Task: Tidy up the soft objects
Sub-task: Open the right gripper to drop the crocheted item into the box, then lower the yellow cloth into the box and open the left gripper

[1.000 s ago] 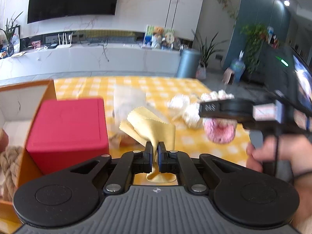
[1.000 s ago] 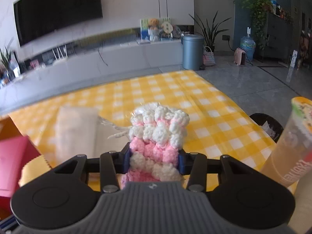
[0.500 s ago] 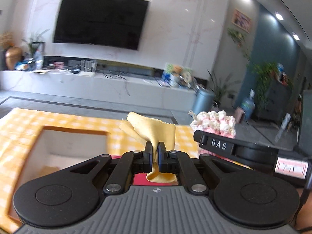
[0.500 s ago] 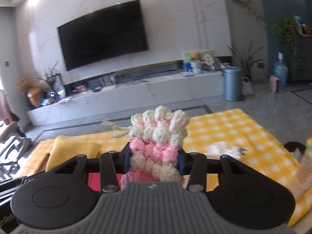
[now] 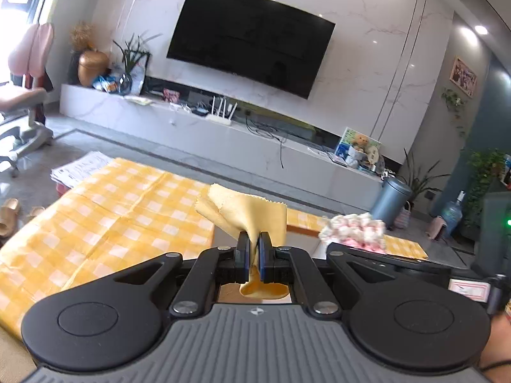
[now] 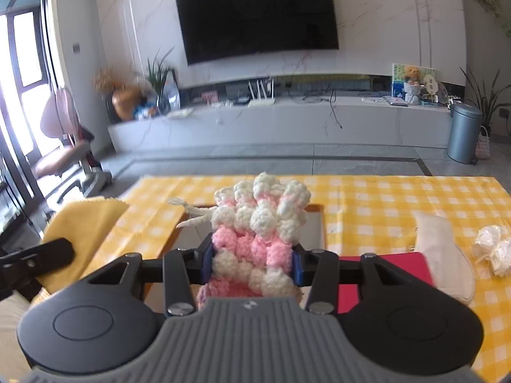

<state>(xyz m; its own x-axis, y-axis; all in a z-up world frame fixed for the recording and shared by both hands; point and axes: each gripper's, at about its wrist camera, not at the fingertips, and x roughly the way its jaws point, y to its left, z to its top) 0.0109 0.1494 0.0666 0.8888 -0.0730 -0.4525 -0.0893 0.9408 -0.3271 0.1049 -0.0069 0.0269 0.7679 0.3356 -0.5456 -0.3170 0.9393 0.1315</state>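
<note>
Both claws have swung leftward — left claw point(image 5: 254, 255) pinched shut on the yellow cloth point(image 5: 252, 214), right claw point(image 6: 252, 263) clamping the pink-and-white yarn piece point(image 6: 260, 223). Open box point(image 6: 314, 223) at twelve o'clock: lower gently, release inside.

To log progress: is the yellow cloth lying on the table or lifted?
Lifted: the left tool pinches the yellow cloth and it stands above the table.

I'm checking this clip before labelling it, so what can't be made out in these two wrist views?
- Orange-rimmed box interior: right wrist view, hidden by the pink-and-white crocheted piece.
- Red box: same view, mostly behind the right gripper.
- Yellow cloth lower end: left wrist view, behind the left gripper.
</note>
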